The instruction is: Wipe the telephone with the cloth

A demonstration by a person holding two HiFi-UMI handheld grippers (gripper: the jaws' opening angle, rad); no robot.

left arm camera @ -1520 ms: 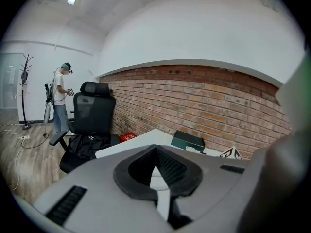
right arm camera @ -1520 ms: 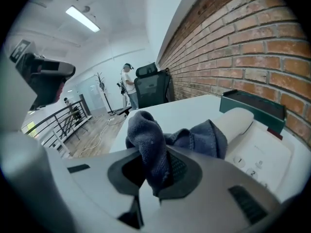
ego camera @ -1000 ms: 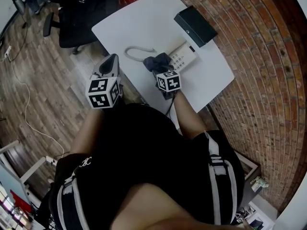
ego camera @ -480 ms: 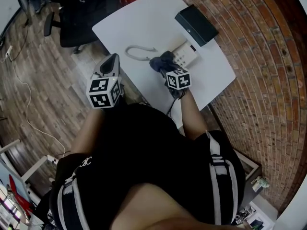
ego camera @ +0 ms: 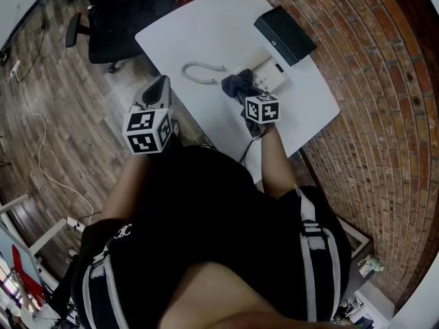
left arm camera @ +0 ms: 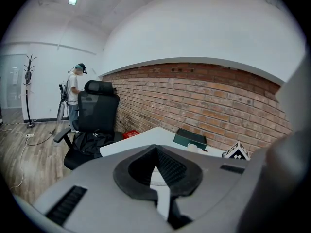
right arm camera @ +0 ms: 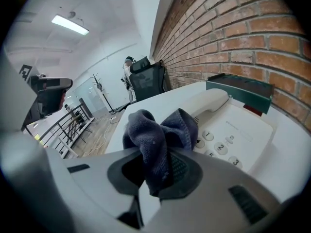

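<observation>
The right gripper (right arm camera: 154,176) has its fingers clenched on the bunched dark cloth (right arm camera: 151,132), which hangs just at the keypad edge of the white telephone (right arm camera: 238,130) on the counter (ego camera: 206,33). The left gripper (left arm camera: 156,171) has its fingers pressed together on nothing, off the counter's edge. Wiping well likely calls for light, even strokes across keys and handset, since nothing steadies the telephone.
</observation>
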